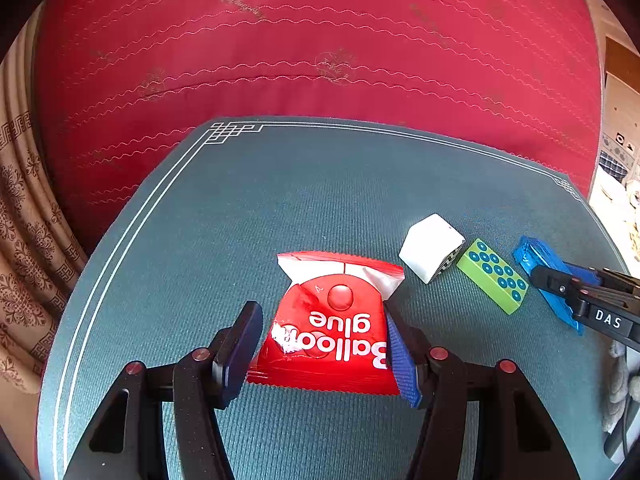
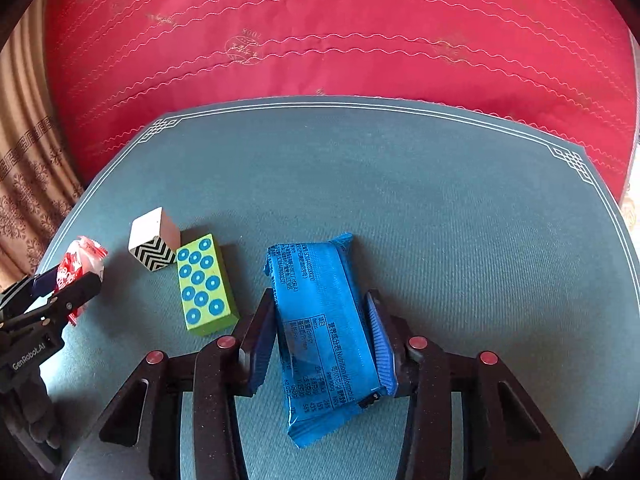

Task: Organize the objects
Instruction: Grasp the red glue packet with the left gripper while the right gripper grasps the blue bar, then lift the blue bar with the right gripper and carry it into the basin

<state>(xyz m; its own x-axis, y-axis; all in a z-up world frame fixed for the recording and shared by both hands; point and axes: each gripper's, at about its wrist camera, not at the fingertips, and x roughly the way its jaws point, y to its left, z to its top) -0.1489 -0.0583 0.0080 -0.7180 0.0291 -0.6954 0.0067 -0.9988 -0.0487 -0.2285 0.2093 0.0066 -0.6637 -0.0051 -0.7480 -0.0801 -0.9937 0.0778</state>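
Observation:
A red "Balloon glue" packet [image 1: 332, 328] lies on the teal mat [image 1: 280, 200] between the fingers of my left gripper [image 1: 320, 344], whose jaws touch both its sides. A blue snack packet [image 2: 324, 328] lies between the fingers of my right gripper [image 2: 320, 332], which press on its sides. A green block with blue dots [image 2: 204, 284] and a white cube with a zigzag face [image 2: 154, 240] sit between the two packets, touching each other. They also show in the left wrist view, the green block [image 1: 494, 276] and the cube [image 1: 432, 246].
A red quilted cover [image 1: 320, 48] lies beyond the mat's far edge. A patterned beige curtain [image 1: 24, 220] hangs at the left. The far half of the mat [image 2: 360, 168] has only bare cloth.

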